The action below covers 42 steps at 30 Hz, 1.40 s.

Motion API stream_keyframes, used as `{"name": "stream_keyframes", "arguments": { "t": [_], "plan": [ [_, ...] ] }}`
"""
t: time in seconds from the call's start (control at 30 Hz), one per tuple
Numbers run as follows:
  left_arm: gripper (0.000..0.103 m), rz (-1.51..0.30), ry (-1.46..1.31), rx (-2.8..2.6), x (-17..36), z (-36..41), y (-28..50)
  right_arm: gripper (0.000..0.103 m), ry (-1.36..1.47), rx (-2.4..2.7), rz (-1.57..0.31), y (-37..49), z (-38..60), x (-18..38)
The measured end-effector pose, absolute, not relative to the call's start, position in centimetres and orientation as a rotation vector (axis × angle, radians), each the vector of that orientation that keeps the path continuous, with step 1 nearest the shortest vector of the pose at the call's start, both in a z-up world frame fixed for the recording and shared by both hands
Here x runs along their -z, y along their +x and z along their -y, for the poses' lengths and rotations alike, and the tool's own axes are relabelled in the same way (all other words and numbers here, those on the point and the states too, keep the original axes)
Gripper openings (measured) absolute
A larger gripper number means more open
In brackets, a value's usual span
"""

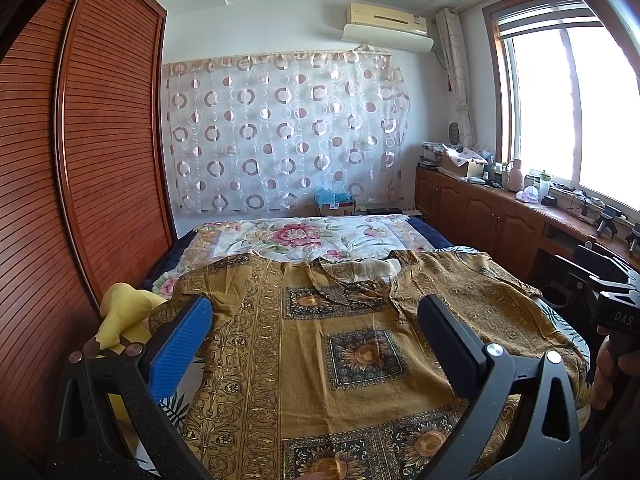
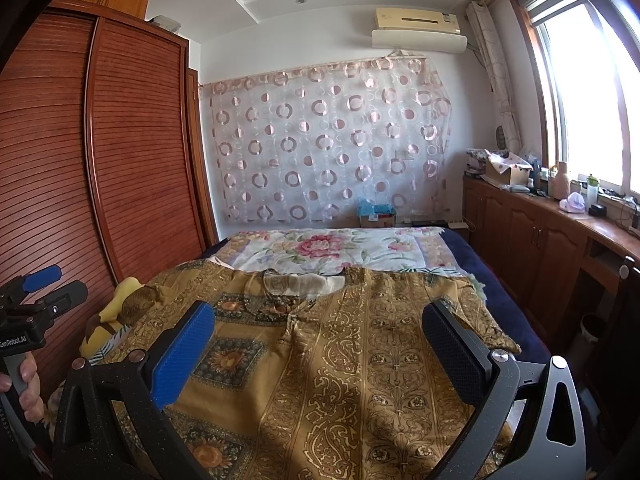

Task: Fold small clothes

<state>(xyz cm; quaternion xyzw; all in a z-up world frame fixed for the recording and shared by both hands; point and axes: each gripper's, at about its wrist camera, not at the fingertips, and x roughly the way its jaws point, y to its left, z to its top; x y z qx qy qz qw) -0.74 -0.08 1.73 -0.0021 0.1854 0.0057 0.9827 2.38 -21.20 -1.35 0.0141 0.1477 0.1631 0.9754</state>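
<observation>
A mustard-gold shirt [image 1: 320,344] with sunflower squares and scroll borders lies spread flat on the bed, collar toward the far wall. The same shirt [image 2: 340,360] fills the lower half of the right wrist view. My left gripper [image 1: 316,320] hovers open above the shirt's middle, nothing between its blue and black pads. My right gripper [image 2: 318,332] is also open over the shirt's right half, holding nothing. The right gripper's body [image 1: 612,300] shows at the right edge of the left wrist view, and the left gripper's body [image 2: 32,312] at the left edge of the right wrist view, held by a hand [image 2: 24,384].
A floral quilt [image 1: 304,236] covers the far part of the bed. A yellow garment [image 1: 124,316] lies at the bed's left edge beside the tall slatted wooden wardrobe [image 1: 80,160]. Wooden cabinets [image 2: 540,236] with clutter run along the right under the window.
</observation>
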Motion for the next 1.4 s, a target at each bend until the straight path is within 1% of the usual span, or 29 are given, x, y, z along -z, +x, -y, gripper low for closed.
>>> {"name": "stream_keyframes", "arguments": {
  "t": [0.43, 0.6, 0.73, 1.2, 1.3, 1.4],
  "plan": [
    [0.103, -0.373, -0.005, -0.012, -1.8, 0.2, -0.8, 0.103, 0.031, -0.327, -0.299, 2.3, 21.2, 1.3],
    [0.103, -0.405, -0.012, -0.017, -1.6, -0.7, 0.0, 0.103, 0.025, -0.338, -0.302, 2.4, 21.1, 1.4],
    [0.103, -0.426, -0.012, -0.032, -1.3, -3.1, 1.1, 0.103, 0.027, -0.377, -0.309, 3.2, 20.7, 1.7],
    [0.103, -0.53, -0.026, -0.099, 3.2, -11.2, 4.5, 0.103, -0.017, -0.439, -0.384, 7.6, 18.6, 3.5],
    [0.098, -0.572, -0.051, -0.098, 4.3, -13.2, 5.4, 0.103, -0.025, -0.466, -0.418, 8.5, 18.0, 4.2],
    [0.09, -0.617, -0.069, -0.102, 5.4, -14.9, 6.4, 0.103, -0.048, -0.493, -0.45, 9.1, 17.3, 4.7]
  ]
}}
